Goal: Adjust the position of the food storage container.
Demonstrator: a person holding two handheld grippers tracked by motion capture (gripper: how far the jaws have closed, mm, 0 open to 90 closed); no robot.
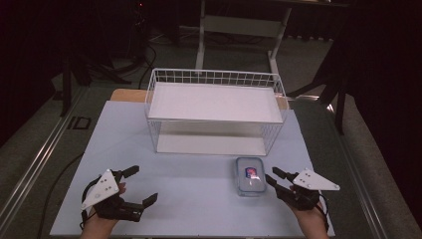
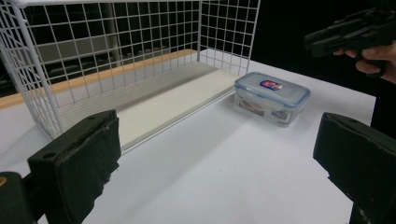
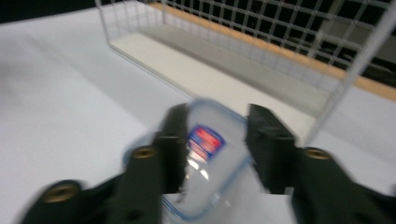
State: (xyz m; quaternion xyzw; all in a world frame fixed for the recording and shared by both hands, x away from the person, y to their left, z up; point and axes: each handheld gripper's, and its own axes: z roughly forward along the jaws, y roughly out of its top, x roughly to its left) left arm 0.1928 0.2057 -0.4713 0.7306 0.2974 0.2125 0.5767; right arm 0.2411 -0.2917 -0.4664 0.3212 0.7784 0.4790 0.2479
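One lidded container (image 1: pixel 251 176), one wire basket (image 1: pixel 215 79), two tools: left (image 1: pixel 141 185) wide, right (image 1: pixel 273 181) narrower, empty.

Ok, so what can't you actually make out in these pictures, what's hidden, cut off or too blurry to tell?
- Label on the plastic box: too small in the high view, blurred in the right gripper view.
- Box contents: only vague shapes through its wall in the left gripper view.
- Right gripper: motion blur hides whether its jaws touch the box.
- Left gripper: its lower parts are cut off by the frame's bottom edge.
- Behind the wire basket: too dark in the high view.
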